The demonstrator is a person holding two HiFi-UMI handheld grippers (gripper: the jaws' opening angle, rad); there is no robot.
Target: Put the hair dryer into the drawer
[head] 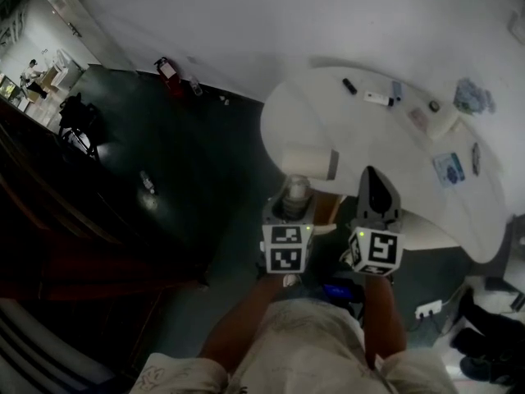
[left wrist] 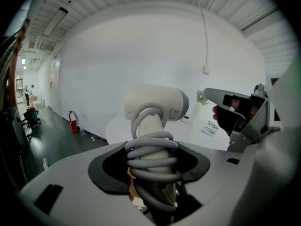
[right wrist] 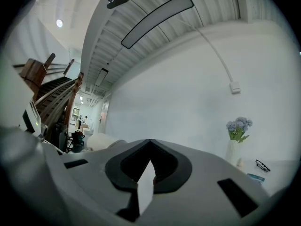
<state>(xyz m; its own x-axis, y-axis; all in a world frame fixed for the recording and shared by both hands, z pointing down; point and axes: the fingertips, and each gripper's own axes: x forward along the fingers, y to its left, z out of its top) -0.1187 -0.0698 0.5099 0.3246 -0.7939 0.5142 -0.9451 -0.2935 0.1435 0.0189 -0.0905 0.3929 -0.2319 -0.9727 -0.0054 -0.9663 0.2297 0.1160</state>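
Note:
A white hair dryer [head: 309, 162] stands upright in my left gripper [head: 295, 197], its barrel pointing right. In the left gripper view the grey cord [left wrist: 153, 161] is coiled round the dryer's handle, and my left gripper [left wrist: 153, 173] is shut on that wrapped handle. My right gripper [head: 371, 177] is just right of the dryer, pointing up, with its jaws closed to a point and nothing between them. In the right gripper view, my right gripper [right wrist: 150, 145] points at the white wall, and the dryer [right wrist: 101, 140] shows at its left. No drawer is in view.
A rounded white table [head: 385, 150] lies ahead to the right, with small items scattered on it and a flower vase [right wrist: 236, 142]. Dark wooden furniture [head: 57, 220] fills the left. A fire extinguisher [head: 166, 70] stands by the wall. A power strip [head: 428, 309] lies on the dark floor.

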